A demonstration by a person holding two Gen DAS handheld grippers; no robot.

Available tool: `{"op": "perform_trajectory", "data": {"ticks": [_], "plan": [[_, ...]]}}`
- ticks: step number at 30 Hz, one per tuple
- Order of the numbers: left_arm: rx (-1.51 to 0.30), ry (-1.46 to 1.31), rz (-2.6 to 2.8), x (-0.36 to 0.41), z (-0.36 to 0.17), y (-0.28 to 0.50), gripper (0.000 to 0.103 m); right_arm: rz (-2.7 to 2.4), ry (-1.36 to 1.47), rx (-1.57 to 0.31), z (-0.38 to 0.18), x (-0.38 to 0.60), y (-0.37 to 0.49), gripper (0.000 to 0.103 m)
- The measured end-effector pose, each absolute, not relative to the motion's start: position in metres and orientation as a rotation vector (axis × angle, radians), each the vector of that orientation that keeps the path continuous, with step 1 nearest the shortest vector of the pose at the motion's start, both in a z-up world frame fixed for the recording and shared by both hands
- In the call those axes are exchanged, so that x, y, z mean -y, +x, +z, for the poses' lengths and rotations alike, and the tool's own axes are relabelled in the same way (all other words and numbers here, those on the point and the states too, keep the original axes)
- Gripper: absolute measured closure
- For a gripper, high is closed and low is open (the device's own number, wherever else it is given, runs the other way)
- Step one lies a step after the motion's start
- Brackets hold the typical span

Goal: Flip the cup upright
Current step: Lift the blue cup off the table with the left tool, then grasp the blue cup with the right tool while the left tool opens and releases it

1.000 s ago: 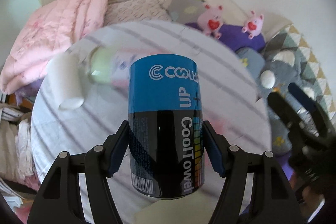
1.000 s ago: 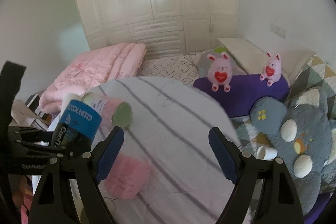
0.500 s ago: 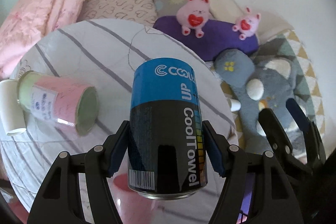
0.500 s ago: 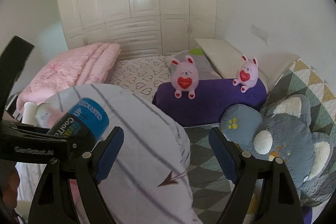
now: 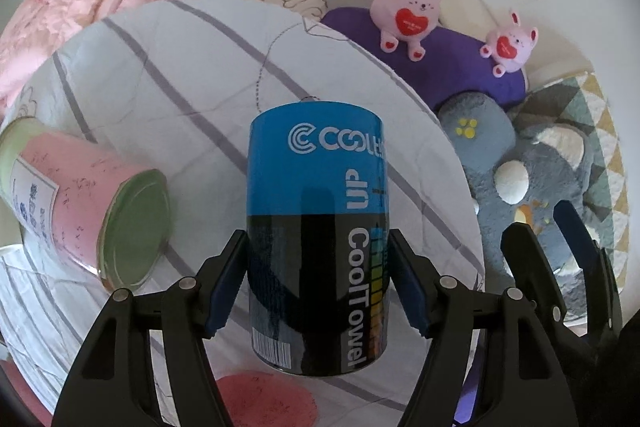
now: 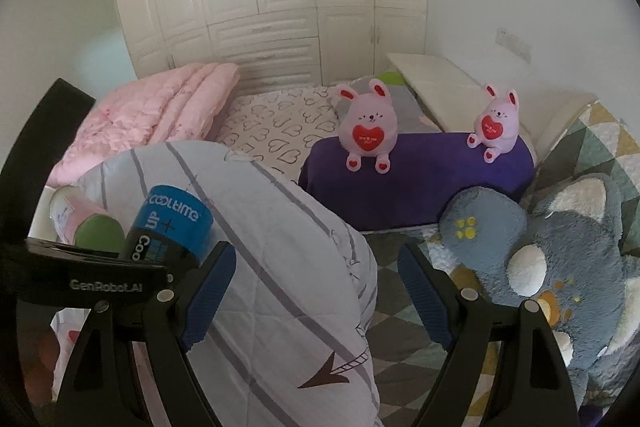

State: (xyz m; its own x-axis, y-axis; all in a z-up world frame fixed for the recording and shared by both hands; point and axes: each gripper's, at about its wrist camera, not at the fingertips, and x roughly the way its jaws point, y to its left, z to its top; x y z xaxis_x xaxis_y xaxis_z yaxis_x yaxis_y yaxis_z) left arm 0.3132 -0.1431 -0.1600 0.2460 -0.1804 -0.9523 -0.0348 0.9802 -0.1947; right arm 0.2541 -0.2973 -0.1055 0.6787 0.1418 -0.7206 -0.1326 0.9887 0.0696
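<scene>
**Blue-and-black can held above the quilt, ready to be stood up**

The left tongs (image 5: pixel 316 287) pinch the blue-and-black cylindrical "CoolTowel" can (image 5: pixel 316 227) across its lower black half, one blue pad on each side. It hangs clear of the white quilt with grey stripes (image 5: pixel 160 79), its bottom rim with the barcode nearest the camera and the blue end pointing away. The right tongs (image 6: pixel 316 291) are spread wide and hold nothing; from their view the can (image 6: pixel 172 231) appears tilted, off to the left.

To finish well, I judge the wrist should turn until the can's axis is plumb, then lower it straight down so the whole end rim meets the quilt together. The quilt looks soft and domed, so a flatter patch is the safer landing. Part the pads only once the can bears its own weight.

A pink paper-wrapped canister with a green end (image 5: pixel 92 211) lies on its side just left of the can; a sweep that way could nudge it rolling. A round pink pad (image 5: pixel 264 399) lies below the can. Two pink plush rabbits (image 5: pixel 408 11) sit on a purple cushion (image 5: pixel 440 67) well beyond.
</scene>
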Motion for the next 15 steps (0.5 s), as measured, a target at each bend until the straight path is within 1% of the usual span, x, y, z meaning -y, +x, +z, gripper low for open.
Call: {"op": "perform_trajectory", "data": {"ticks": [1,2,9,15], "plan": [[-1.331,-0.189,-0.087,0.141,-0.16,0.314,0.022,0.155,0.011,-0.812,-0.105,0.296,0.254,0.019],[-1.341,-0.197,-0.076,0.138,-0.161,0.314,0.017,0.156,0.012,-0.812,-0.105,0.296,0.255,0.019],[-1.317,-0.246,-0.097,0.127,-0.145,0.297,0.017,0.166,0.006,-0.809,-0.093,0.291,0.249,0.019],[-1.266,-0.263,-0.111,0.116,-0.12,0.277,0.017,0.194,0.016,-0.794,-0.075,0.285,0.24,0.019]]}}
